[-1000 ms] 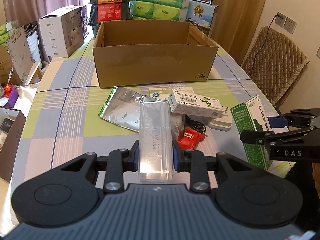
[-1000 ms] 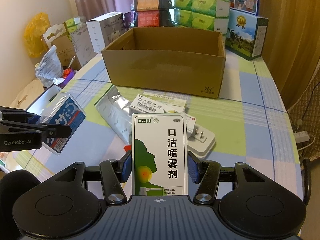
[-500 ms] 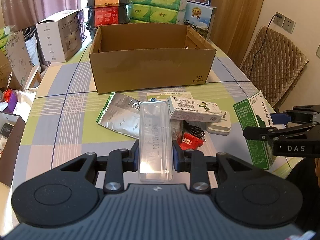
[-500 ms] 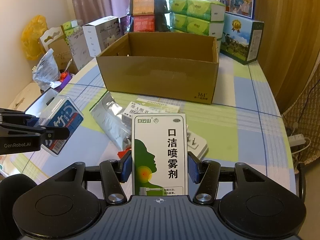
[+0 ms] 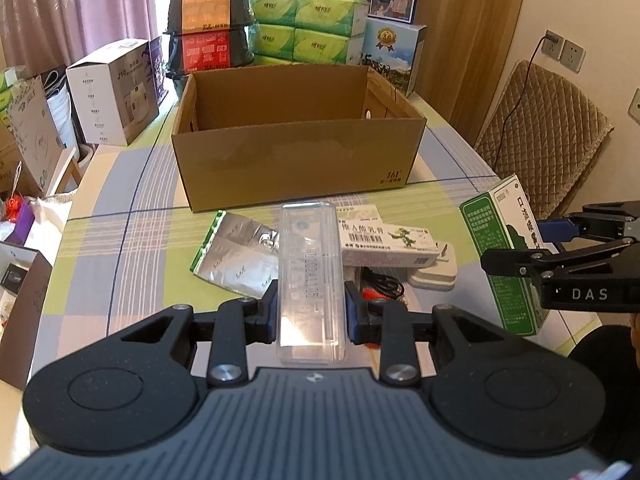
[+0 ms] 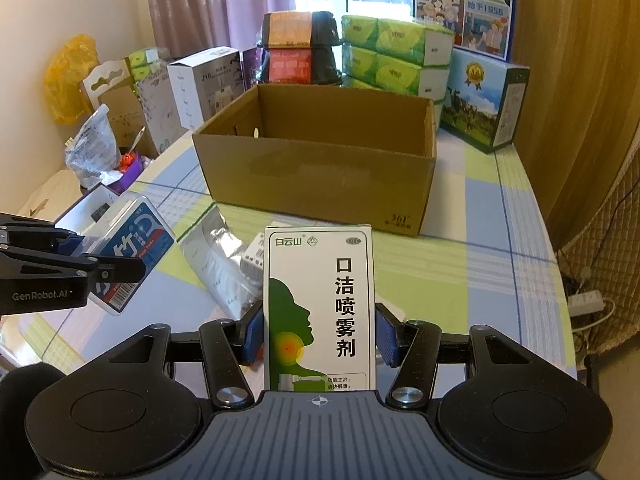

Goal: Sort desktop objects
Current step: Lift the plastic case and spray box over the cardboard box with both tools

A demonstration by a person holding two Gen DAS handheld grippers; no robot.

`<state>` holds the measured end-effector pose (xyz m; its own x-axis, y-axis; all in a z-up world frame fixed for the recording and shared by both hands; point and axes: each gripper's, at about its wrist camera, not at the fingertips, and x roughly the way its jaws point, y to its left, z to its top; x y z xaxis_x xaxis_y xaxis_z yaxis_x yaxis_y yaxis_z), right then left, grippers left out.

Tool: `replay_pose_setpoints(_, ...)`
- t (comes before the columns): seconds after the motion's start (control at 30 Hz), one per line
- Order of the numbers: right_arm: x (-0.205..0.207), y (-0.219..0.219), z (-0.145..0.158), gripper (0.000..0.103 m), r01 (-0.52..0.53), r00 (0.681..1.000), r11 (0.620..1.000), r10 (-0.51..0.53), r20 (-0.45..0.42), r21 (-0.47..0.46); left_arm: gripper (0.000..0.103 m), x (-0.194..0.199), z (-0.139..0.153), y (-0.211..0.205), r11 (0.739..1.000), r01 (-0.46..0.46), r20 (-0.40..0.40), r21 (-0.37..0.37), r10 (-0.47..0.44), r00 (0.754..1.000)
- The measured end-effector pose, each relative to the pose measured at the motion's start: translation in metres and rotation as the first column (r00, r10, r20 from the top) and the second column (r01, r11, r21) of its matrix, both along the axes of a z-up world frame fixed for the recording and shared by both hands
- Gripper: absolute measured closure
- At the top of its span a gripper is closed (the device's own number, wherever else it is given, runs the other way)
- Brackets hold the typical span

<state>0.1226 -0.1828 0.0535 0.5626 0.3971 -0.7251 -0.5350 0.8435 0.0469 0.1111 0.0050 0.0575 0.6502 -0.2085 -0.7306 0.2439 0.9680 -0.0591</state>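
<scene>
Carrying was the step in hand: my left gripper [image 5: 311, 312] was clamped on a clear plastic case [image 5: 311, 280], my right gripper [image 6: 319, 338] on a green-and-white spray box [image 6: 319, 308], both raised above the table [image 6: 500, 248], short of the open cardboard box [image 6: 320, 172]. Next, I judged, each load needed lifting over the near wall before I let go.

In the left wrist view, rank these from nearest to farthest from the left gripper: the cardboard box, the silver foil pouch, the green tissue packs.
From the left gripper:
1. Silver foil pouch, on the table just ahead, slightly left.
2. Cardboard box, mid-table, straight ahead.
3. Green tissue packs, stacked behind the box at the far end.
</scene>
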Motion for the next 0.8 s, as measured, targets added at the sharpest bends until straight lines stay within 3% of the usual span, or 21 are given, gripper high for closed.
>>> replay_pose_setpoints(0.8,0.06,0.008,0.024,0.051,-0.024,0.999,1.0,0.024,0.042,-0.002,0.077,0.059,0.009,-0.007,0.999,0.024,0.029,0.034,-0.025,0.999)
